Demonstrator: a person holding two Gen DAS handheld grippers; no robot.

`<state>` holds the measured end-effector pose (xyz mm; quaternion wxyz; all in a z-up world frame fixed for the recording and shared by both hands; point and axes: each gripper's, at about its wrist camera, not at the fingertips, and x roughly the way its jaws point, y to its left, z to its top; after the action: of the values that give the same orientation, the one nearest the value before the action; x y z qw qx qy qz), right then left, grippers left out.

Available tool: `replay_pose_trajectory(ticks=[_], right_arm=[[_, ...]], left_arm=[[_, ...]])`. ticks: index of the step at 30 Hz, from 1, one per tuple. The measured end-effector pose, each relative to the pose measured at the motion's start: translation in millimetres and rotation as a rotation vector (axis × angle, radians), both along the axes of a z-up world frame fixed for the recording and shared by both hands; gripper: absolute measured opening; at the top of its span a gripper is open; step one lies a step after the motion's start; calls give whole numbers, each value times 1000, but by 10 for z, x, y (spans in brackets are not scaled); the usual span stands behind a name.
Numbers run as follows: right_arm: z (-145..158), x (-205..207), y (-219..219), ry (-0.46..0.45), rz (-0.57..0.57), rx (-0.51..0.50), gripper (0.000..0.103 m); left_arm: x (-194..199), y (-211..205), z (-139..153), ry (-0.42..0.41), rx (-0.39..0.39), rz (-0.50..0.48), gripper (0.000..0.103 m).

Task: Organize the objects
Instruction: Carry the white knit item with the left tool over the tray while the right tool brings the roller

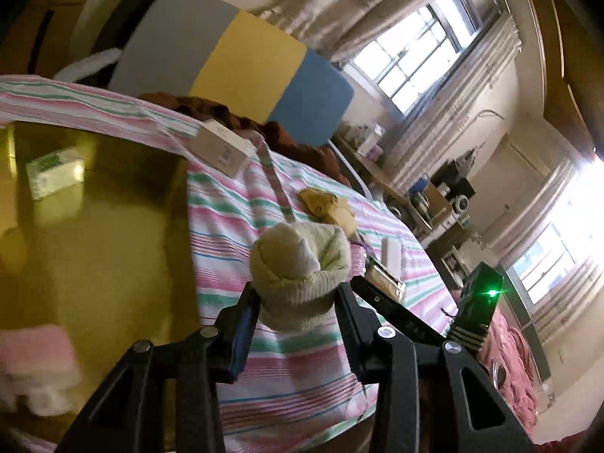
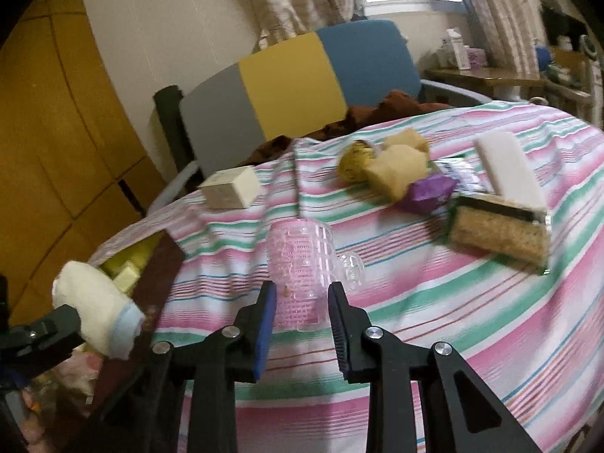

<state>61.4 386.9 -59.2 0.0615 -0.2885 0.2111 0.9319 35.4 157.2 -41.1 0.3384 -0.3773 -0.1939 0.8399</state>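
1. The left tool (image 1: 298,298) is closed on one rolled-up sock (image 1: 302,268), which is held up in the air above the striped sheet (image 1: 234,264) of the bed.
2. The right tool (image 2: 302,302) is closed on one clear pink cup (image 2: 298,264) with a handle. The cup is gripped between the two pads, just over the sheet.
3. In the right view, the sock (image 2: 94,302) is seen at the left, near one open brown box (image 2: 151,271) with yellow blocks inside. How many blocks there are cannot be told.
4. Farther back on the sheet, one white box (image 2: 230,188) is seen at the left.
5. In the middle, two tan sponges (image 2: 396,173), one yellow ball-like thing (image 2: 355,162) and one purple wrapper (image 2: 430,192) are bunched close together.
6. At the right, one scrub sponge (image 2: 498,230) and one white block (image 2: 506,170) are touching.
7. Behind the bed, one headboard (image 2: 294,87) in three colours is seen.
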Motion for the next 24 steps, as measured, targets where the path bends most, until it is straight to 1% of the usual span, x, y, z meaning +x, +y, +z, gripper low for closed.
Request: replay_pose_trajectory(ticks=[3, 9, 13, 18, 24], right_arm=[[109, -69, -228, 19, 55, -12, 28], [373, -197, -727, 66, 190, -22, 28], [475, -232, -1072, 78, 280, -30, 28], [496, -297, -1477, 54, 386, -43, 28], [349, -270, -1780, -22, 459, -75, 28]], left_arm=[[-6, -235, 33, 6, 0, 51, 41], [-80, -680, -2, 0, -6, 158, 41], [-143, -968, -58, -15, -13, 230, 41], [-183, -1306, -127, -32, -60, 301, 41], [-234, -1576, -240, -71, -115, 363, 41]])
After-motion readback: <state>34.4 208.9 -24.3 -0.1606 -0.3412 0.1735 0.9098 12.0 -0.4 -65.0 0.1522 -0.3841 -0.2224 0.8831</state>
